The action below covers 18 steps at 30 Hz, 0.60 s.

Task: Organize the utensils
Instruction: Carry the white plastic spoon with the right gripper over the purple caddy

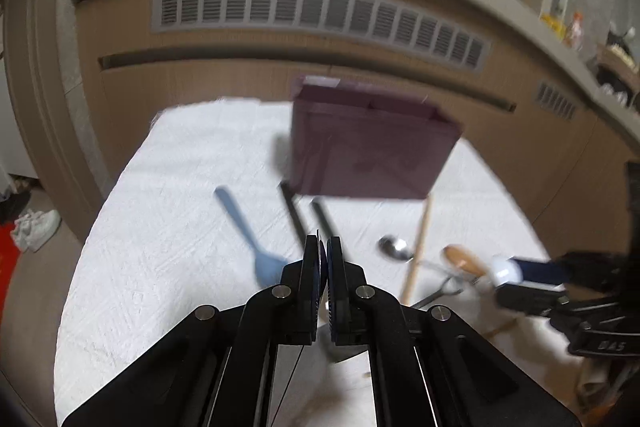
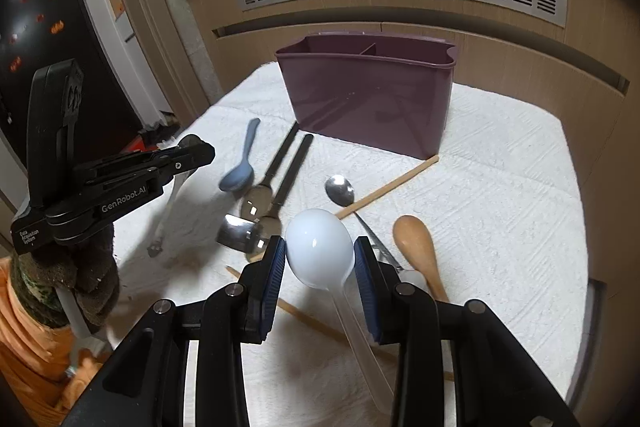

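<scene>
The white plastic spoon (image 2: 320, 247) is clamped by its bowl between the pads of the right gripper (image 2: 320, 259), raised over the near middle of the white cloth-covered table (image 2: 500, 227). The purple divided caddy (image 2: 368, 99) stands toward the table's far edge, with open cloth to its right. A blue spoon (image 2: 240, 171), two black-handled spoons (image 2: 280, 179), a steel spoon (image 2: 340, 189), wooden chopsticks (image 2: 392, 183) and a wooden spoon (image 2: 416, 243) crowd the middle, while the left gripper (image 1: 323, 259), jaws together on a thin metal utensil (image 2: 170, 203), hangs over the left edge.
</scene>
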### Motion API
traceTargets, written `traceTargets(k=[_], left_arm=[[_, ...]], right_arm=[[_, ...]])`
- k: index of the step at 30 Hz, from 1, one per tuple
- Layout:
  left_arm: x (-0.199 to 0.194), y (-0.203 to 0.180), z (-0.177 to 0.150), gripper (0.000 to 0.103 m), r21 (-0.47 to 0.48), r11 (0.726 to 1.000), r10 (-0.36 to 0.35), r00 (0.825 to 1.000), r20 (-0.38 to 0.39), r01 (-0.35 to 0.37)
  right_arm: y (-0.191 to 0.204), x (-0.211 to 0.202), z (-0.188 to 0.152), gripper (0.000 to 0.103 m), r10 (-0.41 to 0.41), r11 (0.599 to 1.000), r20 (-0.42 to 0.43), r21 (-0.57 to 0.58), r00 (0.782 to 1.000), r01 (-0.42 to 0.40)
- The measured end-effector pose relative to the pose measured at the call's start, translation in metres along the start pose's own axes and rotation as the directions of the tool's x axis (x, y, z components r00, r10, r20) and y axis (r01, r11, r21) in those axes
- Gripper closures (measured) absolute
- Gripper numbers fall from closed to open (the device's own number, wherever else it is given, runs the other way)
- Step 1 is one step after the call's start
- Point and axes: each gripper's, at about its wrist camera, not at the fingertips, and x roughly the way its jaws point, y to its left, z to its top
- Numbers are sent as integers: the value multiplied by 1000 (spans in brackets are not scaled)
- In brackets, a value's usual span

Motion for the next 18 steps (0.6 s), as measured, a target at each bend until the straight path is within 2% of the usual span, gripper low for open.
traceTargets(k=[3,6,11,15,18], left_arm=[[-21,-12,25,100,17,999,-49,996,69,48],[-39,-20,58,100,15,994,-114,983,143,113],[-58,-30,103,100,35,985,-172,949,266,169],[-65,-33,131,100,47,986,-165,914,371,159],[-58,-32,154,100,53,986,-163,885,437,155]], right_arm=[[-3,-12,14,70,82,995,26,48,996,-83],[-2,-33,39,70,114,991,98,56,989,-120],[10,-72,86,70,72,997,259,-16,963,-70],[12,-90,119,70,41,998,367,-57,929,-22],[5,-95,142,70,43,998,422,-58,906,-21]])
